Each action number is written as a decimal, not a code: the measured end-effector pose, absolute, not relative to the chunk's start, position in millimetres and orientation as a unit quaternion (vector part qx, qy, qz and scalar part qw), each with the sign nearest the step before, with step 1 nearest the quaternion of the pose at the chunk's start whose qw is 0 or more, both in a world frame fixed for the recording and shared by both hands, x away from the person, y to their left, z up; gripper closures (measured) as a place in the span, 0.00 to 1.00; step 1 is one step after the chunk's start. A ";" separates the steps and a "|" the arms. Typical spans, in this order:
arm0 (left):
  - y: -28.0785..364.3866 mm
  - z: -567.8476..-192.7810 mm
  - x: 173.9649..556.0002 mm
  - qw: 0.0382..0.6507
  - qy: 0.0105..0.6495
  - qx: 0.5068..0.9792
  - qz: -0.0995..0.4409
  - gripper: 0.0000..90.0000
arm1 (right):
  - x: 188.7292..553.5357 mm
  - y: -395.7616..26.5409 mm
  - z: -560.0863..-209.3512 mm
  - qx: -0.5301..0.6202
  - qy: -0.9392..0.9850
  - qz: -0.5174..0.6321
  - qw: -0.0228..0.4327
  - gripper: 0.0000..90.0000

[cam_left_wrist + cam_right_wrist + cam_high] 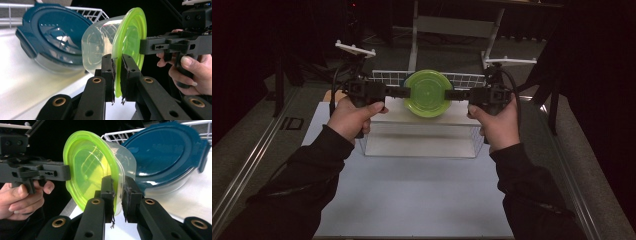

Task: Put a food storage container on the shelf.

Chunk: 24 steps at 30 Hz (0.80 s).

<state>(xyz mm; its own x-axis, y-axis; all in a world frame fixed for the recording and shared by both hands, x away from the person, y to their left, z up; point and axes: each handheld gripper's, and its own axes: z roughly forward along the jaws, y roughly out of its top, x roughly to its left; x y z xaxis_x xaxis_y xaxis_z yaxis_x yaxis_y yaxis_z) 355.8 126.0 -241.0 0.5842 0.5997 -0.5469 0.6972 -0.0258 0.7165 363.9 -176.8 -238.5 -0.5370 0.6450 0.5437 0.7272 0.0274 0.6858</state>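
A clear round container with a lime-green lid (428, 93) hangs tipped on its side above the white platform (394, 116), lid facing me. My left gripper (405, 92) is shut on the lid's left rim and my right gripper (450, 94) on its right rim. In the left gripper view the two pads pinch the green rim (117, 75), with the clear tub (100, 47) behind and the right gripper (146, 46) clamped on the far edge. In the right gripper view the jaws close on the rim (117, 195) of the green lid (87, 165), and the left gripper (65, 172) holds the opposite edge.
A container with a dark blue clip lid (55, 37) (167, 157) leans on the white platform just behind the held one. A white wire rack (387, 77) runs along the back. The platform sits on a clear box (422, 142) on a pale mat (412, 195).
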 end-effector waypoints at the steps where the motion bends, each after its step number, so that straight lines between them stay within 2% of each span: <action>1: 124.6 -240.6 359.2 0.530 0.455 0.714 -0.046 0.91 | 367.5 -177.3 -238.2 -0.481 -0.716 -0.505 0.039 0.89; 18: 117.5 -248.6 397.4 0.526 0.479 0.700 -0.059 0.90 | 403.2 -180.9 -240.5 -0.513 -0.704 -0.491 0.033 0.89; 24: 118.1 -247.3 406.7 0.522 0.486 0.697 -0.065 0.90 | 414.2 -180.3 -239.0 -0.522 -0.701 -0.484 0.051 0.89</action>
